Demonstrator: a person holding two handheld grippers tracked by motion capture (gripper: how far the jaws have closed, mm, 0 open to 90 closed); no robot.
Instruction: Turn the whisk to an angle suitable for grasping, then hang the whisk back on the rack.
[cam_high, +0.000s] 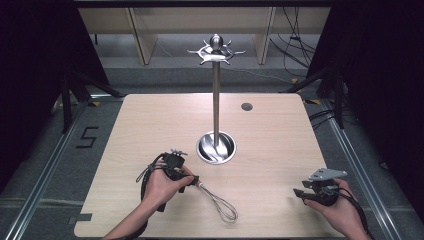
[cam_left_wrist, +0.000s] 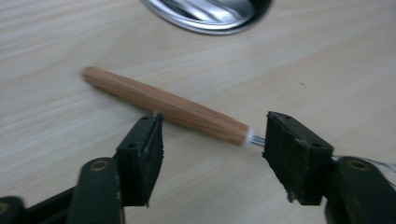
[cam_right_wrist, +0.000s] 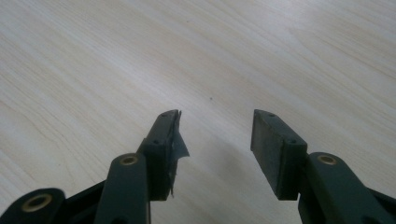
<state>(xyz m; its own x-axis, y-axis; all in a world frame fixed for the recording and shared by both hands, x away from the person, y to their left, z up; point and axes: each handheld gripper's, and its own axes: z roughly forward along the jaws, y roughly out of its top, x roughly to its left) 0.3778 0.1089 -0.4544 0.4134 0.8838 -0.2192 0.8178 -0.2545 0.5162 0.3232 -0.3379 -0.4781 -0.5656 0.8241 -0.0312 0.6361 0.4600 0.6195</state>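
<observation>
A whisk lies flat on the wooden table (cam_high: 280, 145), its wire head (cam_high: 226, 207) toward the front edge. My left gripper (cam_high: 194, 180) hovers over the handle end. In the left gripper view the wooden handle (cam_left_wrist: 168, 105) runs slantwise across the gap of my left gripper (cam_left_wrist: 212, 130); the jaws stand wide, their pads not pressing on it. Just behind stands a steel utensil stand (cam_high: 216, 100) with a round dish base (cam_high: 216, 148) and a ring of hooks (cam_high: 216, 51) on top. My right gripper (cam_high: 299, 194) rests open at the front right, with bare table between its jaws (cam_right_wrist: 215, 114).
A small dark grommet hole (cam_high: 246, 106) sits in the table's far right part. The stand's shiny base rim (cam_left_wrist: 210, 18) is close ahead of the left jaws. Black curtains flank the table, and cables (cam_high: 295, 45) lie on the floor behind.
</observation>
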